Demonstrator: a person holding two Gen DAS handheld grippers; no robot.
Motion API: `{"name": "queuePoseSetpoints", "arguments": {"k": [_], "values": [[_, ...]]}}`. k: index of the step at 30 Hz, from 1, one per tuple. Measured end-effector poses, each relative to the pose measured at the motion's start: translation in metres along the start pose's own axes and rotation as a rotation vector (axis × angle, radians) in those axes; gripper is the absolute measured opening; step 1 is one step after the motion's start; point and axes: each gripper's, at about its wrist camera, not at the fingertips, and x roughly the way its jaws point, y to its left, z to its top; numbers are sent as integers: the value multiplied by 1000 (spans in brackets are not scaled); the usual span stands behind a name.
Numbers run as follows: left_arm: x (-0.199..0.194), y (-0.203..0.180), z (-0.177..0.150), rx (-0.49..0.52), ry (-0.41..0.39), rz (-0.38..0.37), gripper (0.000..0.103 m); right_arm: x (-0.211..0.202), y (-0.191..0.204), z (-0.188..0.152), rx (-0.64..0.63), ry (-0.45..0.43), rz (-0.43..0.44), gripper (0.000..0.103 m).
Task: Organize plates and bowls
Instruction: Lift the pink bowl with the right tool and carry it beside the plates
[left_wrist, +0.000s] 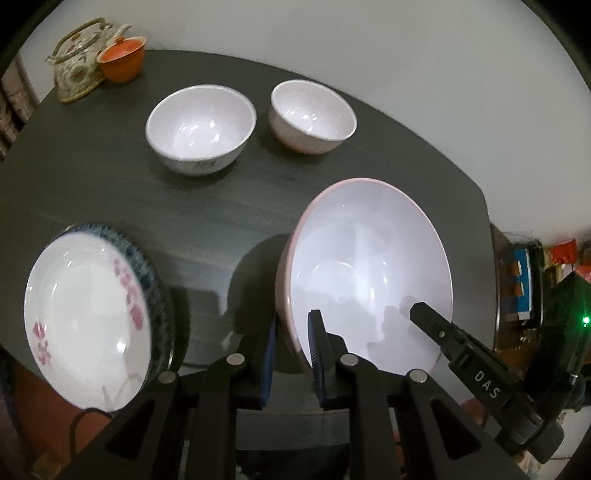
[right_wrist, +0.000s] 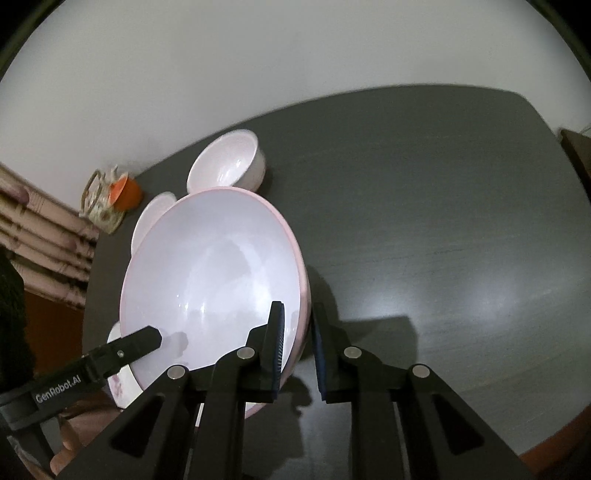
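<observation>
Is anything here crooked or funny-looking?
Yes. The big pink bowl is tipped up, held at its rim on both sides by the left hand-held gripper and right hand-held gripper. The flowered plate pokes over the table edge. Nothing looks spilled or broken.

Domestic dining setting, dark surface (left_wrist: 110, 177) against plain wall, floral teapot (left_wrist: 79, 59), orange lidded cup (left_wrist: 123, 59), ceramic bowls (left_wrist: 201, 127), patterned curtain (right_wrist: 44, 247).

Plates and bowls on your dark table

Your large pink-rimmed bowl (left_wrist: 365, 266) sits tilted at lower right; flowered plate (left_wrist: 88, 321) lower left; two small white bowls (left_wrist: 201, 127) (left_wrist: 312, 116) stand upright upper centre.
</observation>
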Motion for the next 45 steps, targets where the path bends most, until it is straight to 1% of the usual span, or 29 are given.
{"name": "queuePoseSetpoints", "arguments": {"k": [5,6,10,18,23,28,33,43,45], "values": [[5,6,-24,5,12,30,17,9,9,-29,-5,35,-2,17],[6,8,-28,3,12,33,17,13,14,-34,-8,43,-7,17],[10,15,-37,4,22,45,17,16,16,-53,-18,64,-17,17],[17,29,-48,-8,34,62,17,22,17,-73,-33,97,-25,17],[25,27,-45,-8,29,79,17,25,16,-79,-38,107,-22,18],[24,26,-46,4,17,90,17,30,19,-80,-48,116,-22,19],[26,31,-46,-1,33,98,17,29,19,-81,-56,117,-17,21],[27,37,-42,-13,46,91,17,30,20,-85,-50,130,-14,22],[27,38,-40,-14,47,89,17,30,20,-83,-48,132,-9,24]]}}
